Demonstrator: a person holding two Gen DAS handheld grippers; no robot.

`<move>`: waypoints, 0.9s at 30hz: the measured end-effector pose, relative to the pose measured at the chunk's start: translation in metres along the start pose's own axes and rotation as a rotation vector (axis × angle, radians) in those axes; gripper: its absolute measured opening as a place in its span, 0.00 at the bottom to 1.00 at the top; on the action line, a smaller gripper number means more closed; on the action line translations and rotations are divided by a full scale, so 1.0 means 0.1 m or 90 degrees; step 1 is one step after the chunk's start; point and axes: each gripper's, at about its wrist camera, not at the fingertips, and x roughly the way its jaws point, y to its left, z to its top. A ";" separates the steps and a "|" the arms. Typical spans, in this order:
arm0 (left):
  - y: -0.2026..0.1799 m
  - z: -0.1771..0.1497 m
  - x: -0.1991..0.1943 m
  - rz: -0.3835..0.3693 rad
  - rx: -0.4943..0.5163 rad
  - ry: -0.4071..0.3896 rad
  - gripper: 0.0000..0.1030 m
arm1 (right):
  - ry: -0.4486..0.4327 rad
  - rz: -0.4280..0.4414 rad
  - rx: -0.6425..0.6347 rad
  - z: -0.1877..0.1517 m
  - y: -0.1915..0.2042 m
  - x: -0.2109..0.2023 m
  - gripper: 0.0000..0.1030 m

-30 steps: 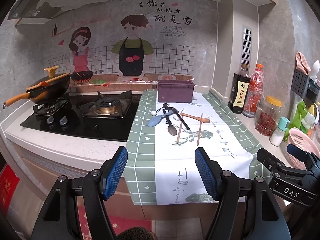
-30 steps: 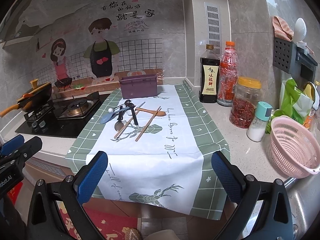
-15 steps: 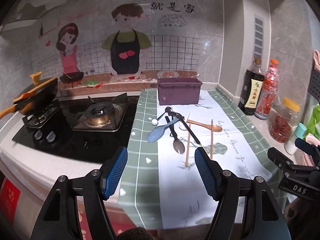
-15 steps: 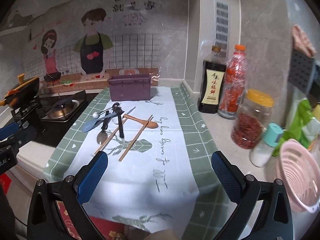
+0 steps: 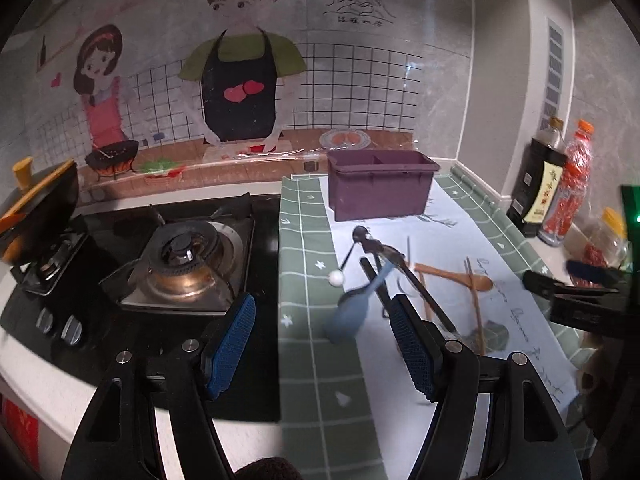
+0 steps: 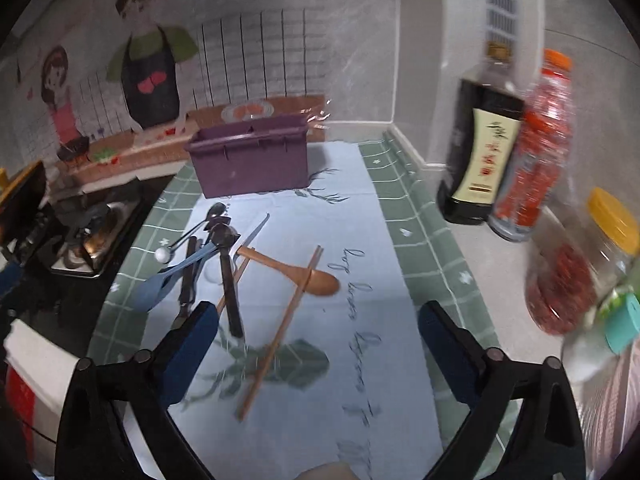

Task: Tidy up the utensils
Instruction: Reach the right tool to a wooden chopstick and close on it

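Cloth of pale white with a green checked border (image 6: 420, 240) covers the counter ahead of both claws; beyond the left gripper (image 5: 322, 350) its left edge meets the black glass hob with a steel gas burner (image 5: 188, 264), and to the right of the right gripper (image 6: 318, 344) bare counter runs to a dark soy sauce bottle (image 6: 480, 144), a red-filled plastic bottle (image 6: 532, 152) and a yellow-lidded glass jar (image 6: 576, 280) near the wall; open cloth lies between the right gripper's blue pads, crossed only by one brown wooden chopstick (image 6: 280, 332); its jaws are closing with nothing pressed between them; the left gripper stands wide and empty, its pads above the hob's edge and the cloth; the loose utensils lie just ahead of both claws: a light blue plastic spoon (image 5: 352, 308), a brown wooden spoon (image 6: 296, 270), dark-handled metal cutlery (image 6: 230, 280) and a thin stick with a white ball end (image 5: 337, 278), overlapping in a heap; farther ahead, at the cloth's far end, stands the purple rectangular plastic bin with two compartments (image 6: 252, 160).
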 end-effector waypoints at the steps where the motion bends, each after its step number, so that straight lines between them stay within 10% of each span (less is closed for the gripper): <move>1: 0.07 0.04 0.05 -0.006 -0.010 0.006 0.68 | 0.013 0.001 0.001 0.03 0.03 0.08 0.64; 4: 0.26 0.15 0.17 -0.006 -0.038 0.016 0.68 | 0.083 0.008 0.034 0.12 0.06 0.45 0.45; 11: 0.49 0.28 0.51 0.031 -0.055 0.035 0.68 | 0.159 -0.003 0.102 0.03 0.02 0.94 0.41; 20: 0.45 0.14 0.88 0.055 -0.081 0.107 0.68 | 0.183 -0.006 0.053 0.04 0.00 1.23 0.33; 27: 0.17 0.06 1.03 -0.002 -0.076 0.143 0.68 | 0.187 0.032 0.001 0.06 -0.16 1.18 0.07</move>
